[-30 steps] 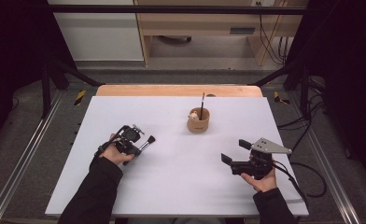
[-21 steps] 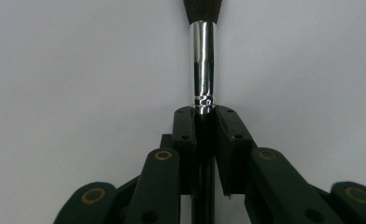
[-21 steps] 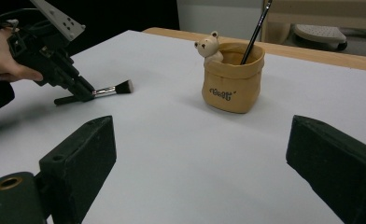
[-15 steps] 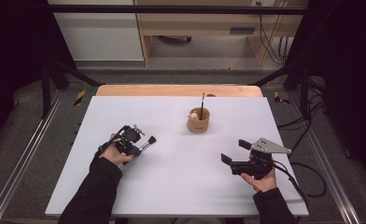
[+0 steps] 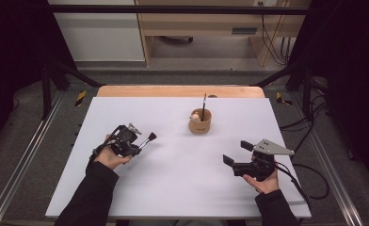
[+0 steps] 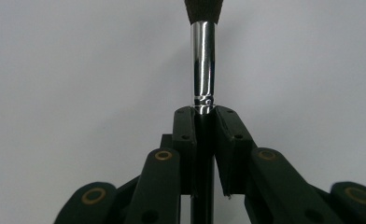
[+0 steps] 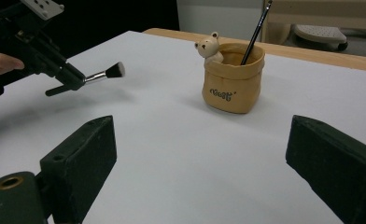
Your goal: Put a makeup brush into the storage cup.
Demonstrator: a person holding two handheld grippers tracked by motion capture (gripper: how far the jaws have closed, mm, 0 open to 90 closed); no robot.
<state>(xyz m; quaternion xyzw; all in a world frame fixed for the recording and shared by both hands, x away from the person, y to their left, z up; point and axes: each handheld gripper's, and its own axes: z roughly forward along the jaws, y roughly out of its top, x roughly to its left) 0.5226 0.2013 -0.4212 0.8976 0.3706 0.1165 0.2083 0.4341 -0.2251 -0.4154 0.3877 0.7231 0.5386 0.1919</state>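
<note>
- High view: we read the work as putting brushes into the cup (image 5: 200, 123), which stands upper middle of the frame on the white worktop (image 5: 173, 188). One thin brush (image 5: 204, 104) already stands in it, leaning a little.
- The left tool (image 5: 139, 143) sits at middle left of that frame, held in the left hand (image 5: 111, 155). A makeup brush (image 5: 148, 138) sticks out of it, bristles pointing right toward the cup.
- Left gripper view: the jaws are clamped together on the brush handle, just below the shiny ferrule (image 6: 203, 65). The bristle tuft runs off the top edge.
- Right gripper view: we see the makeup brush in the upper left of the frame, lifted off the worktop with its shadow beneath it and roughly level. The cup, with its bear figure (image 7: 209, 46), is at upper middle, well apart from the bristles.
- The right tool (image 5: 235, 155) rests at lower right of the high view in the right hand (image 5: 265, 181). Its jaws stand wide apart with nothing between them.
- So we judge the pick-up done: the makeup brush is gripped and off the surface.
- What is left, as we see it: carry the brush across to the cup, tip it upright with the handle down, and let go inside the rim beside the thin brush.
- We see no other loose brushes on the worktop, so this looks like the last one.
</note>
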